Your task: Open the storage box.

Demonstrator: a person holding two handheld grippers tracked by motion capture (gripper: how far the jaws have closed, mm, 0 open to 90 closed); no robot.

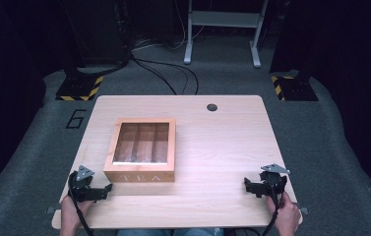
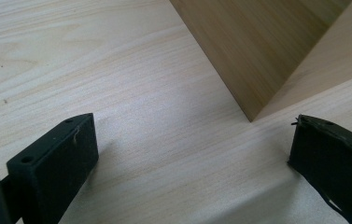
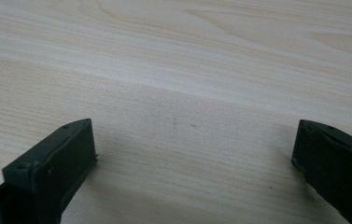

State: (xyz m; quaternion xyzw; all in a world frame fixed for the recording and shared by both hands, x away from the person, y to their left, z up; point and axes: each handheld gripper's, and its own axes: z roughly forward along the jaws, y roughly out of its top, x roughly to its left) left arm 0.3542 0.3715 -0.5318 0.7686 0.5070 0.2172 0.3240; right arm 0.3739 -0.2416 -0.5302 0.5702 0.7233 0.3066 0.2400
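A wooden tea box (image 1: 141,150) with a glass lid and the word TEA on its front stands shut on the left half of the light wood table (image 1: 222,147). My left gripper (image 1: 105,189) rests low near the box's front left corner, jaws wide open with nothing between them. In the left gripper view that corner of the tea box (image 2: 253,51) rises just beyond the open left gripper (image 2: 192,140). My right gripper (image 1: 248,186) sits near the table's front right, open and empty. In the right gripper view the right gripper (image 3: 192,144) has bare table between its jaws.
A round cable hole (image 1: 212,107) lies near the table's far edge. Beyond the table are grey carpet, cables, a white metal frame (image 1: 222,29) and two stands with yellow-black striped bases (image 1: 79,87). Bare tabletop lies between box and right gripper.
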